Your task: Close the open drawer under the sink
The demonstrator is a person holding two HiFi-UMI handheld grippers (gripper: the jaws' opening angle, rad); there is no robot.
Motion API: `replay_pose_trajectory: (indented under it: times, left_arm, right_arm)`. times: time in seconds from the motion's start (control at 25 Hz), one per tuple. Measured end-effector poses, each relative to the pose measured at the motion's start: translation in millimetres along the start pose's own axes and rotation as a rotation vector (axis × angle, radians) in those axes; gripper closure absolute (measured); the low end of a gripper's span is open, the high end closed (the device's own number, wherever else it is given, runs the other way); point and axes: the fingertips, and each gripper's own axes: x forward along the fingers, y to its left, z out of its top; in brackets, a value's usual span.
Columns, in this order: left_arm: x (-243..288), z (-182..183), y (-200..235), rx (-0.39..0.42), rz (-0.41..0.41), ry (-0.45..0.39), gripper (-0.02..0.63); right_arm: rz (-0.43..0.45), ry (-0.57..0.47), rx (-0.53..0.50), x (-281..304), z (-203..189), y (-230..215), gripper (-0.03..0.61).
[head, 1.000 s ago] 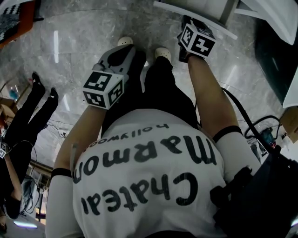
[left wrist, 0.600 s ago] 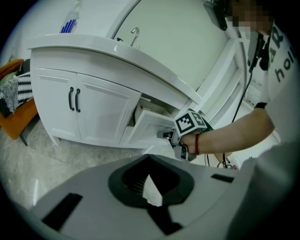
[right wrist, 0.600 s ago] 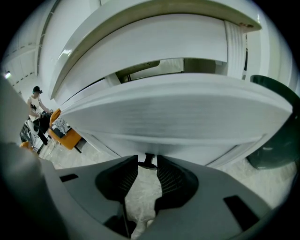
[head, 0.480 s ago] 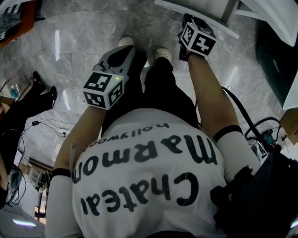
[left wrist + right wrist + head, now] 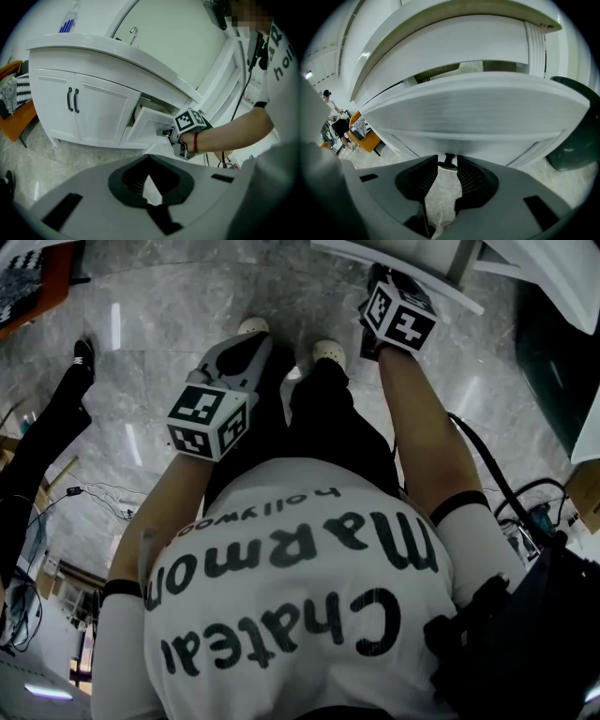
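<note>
White T-shirt (image 5: 291,615) with black lettering fills the lower head view, over grey marble floor (image 5: 169,324).
- Left gripper (image 5: 247,341): held above the floor beside the person's shoes (image 5: 328,350), well apart from the drawer.
- Right gripper (image 5: 384,287): top right, its tip under the edge of the white drawer (image 5: 412,273).
- Second person's dark legs (image 5: 52,427): left edge.

Left gripper view:
- Left gripper (image 5: 149,161): jaw tips together, nothing between them, only floor seen behind.
- Vanity (image 5: 98,117): white, two doors with black door pulls (image 5: 72,100), faucet (image 5: 133,33) on top.
- Drawer (image 5: 147,123): under the counter at the vanity's right end, pulled out.
- Right gripper (image 5: 169,133): at the drawer's front, held by a bare-armed hand (image 5: 190,140).

Right gripper view:
- Right gripper (image 5: 448,167): jaws apart, ribbed pads (image 5: 471,180) showing.
- Handle (image 5: 449,161): small, black, standing between the jaw tips; whether the pads press it cannot be told.
- Drawer (image 5: 478,112): its white front fills the view just ahead, out from the vanity.
- Bin (image 5: 574,131): dark green, right.
- Chair (image 5: 370,139): orange, far left.
</note>
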Motion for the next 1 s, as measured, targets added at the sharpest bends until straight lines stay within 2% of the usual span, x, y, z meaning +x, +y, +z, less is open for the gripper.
replay_pose_trajectory:
  times: [1.0]
  left_arm:
    - [16.5, -4.8, 7.4, -0.017, 0.021, -0.031, 0.606]
  right_arm:
    - [-0.034, -0.031, -0.025, 14.8, 19.1, -8.3, 0.442]
